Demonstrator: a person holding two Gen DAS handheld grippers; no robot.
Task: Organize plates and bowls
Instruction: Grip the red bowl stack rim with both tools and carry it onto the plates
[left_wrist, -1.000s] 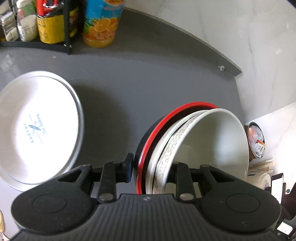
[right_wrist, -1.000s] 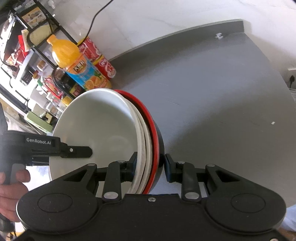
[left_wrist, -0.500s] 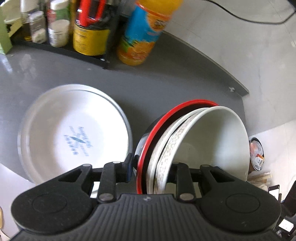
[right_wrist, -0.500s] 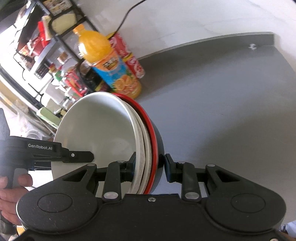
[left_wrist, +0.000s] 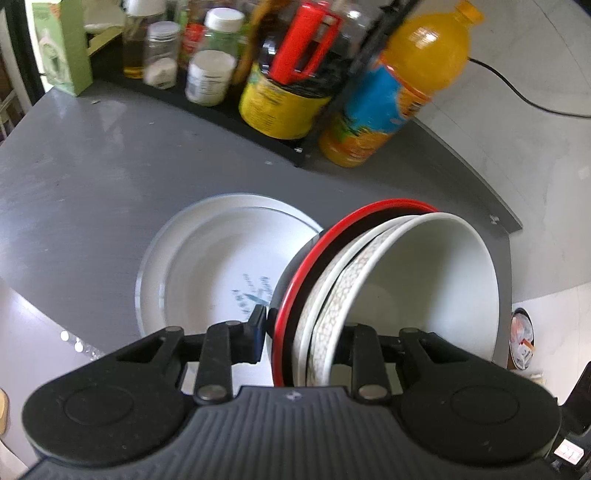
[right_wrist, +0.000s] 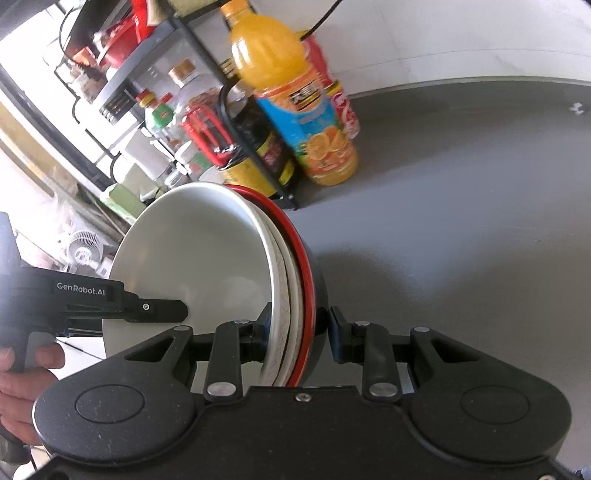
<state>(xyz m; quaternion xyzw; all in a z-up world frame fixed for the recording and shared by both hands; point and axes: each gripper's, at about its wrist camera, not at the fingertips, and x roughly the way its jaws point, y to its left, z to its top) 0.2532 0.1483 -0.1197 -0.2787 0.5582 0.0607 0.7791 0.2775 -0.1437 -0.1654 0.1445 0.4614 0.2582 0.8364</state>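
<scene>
On the grey counter (left_wrist: 92, 192) at the left of the left wrist view lies a white plate (left_wrist: 207, 273) with a blue mark in its middle, flat and right side up. Behind it stands a black rack (left_wrist: 236, 122) of jars and bottles, and just beside the rack's right end an orange juice bottle (left_wrist: 388, 96) (blurred in both views). Right of the plate, and overlapping its edge in the view, is the bowl stack (left_wrist: 369, 288): a white bowl innermost, a patterned one around it, a red-rimmed black one outermost, all tipped on edge with the open side to the right. The left gripper (left_wrist: 301, 339) is clamped across the stack's rim, one finger outside the black bowl, the other inside the white one.

In the right wrist view a hand (right_wrist: 22, 373) at far left holds the left gripper's handle. The right gripper (right_wrist: 297, 332) pinches the same stack's opposite rim, left finger inside, right finger against the black outside. Bare counter runs right.
</scene>
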